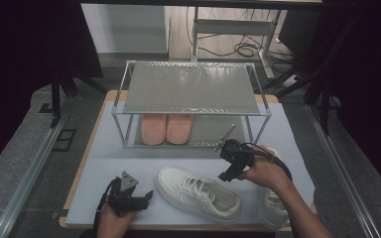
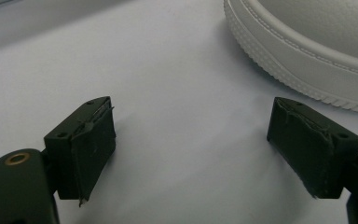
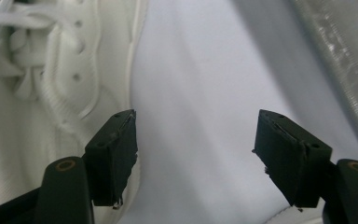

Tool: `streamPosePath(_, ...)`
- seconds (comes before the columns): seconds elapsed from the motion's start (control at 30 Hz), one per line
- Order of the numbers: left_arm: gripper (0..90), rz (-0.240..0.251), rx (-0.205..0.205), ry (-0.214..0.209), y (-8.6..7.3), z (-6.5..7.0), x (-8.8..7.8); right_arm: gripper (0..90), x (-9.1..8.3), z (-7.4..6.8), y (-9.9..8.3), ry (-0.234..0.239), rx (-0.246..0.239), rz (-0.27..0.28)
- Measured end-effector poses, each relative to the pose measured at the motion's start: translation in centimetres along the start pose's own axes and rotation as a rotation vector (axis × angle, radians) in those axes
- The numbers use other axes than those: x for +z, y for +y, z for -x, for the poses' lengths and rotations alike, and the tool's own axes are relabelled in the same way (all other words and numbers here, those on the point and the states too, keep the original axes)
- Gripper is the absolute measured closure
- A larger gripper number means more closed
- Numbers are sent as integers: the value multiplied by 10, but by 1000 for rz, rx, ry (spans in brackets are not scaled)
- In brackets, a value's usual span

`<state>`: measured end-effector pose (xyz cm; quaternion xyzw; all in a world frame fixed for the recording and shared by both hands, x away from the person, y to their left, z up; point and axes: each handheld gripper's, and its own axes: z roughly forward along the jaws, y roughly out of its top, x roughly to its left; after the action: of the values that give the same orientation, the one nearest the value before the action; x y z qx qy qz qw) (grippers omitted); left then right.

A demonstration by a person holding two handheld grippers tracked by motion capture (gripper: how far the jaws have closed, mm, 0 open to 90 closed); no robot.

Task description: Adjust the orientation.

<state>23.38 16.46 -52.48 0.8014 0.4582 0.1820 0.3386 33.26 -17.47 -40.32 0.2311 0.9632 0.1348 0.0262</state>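
One white lace-up sneaker (image 1: 198,192) lay upright on my desk (image 1: 129,163), its toe pointing to ten o'clock and its heel to four o'clock. Its mate (image 1: 270,206) sat at three o'clock from it, near the desk's edge, mostly hidden under my forearm.
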Motion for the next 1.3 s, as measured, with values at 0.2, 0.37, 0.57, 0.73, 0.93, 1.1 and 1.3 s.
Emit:
streamPosePath(0.2,151,1,-2,0,0,0,0,287,-2,-11,-10,25,3,-13)
streamPosePath(0.37,152,1,-2,0,0,0,0,279,-1,-20,-14,45,2,-19)
streamPosePath(0.57,151,2,-3,0,0,0,0,277,9,-29,-12,66,-31,-80)
streamPosePath(0.73,152,2,-3,-1,0,0,0,368,23,-34,-8,73,-52,-118)
streamPosePath(0.93,151,-2,-2,-1,0,0,0,449,41,-35,-6,66,-41,-199)
streamPosePath(1.1,151,-2,-3,-1,0,0,0,541,46,-33,-5,79,-30,-216)
streamPosePath(1.3,151,-1,-3,-1,0,0,0,648,48,-36,-2,64,-62,-240)
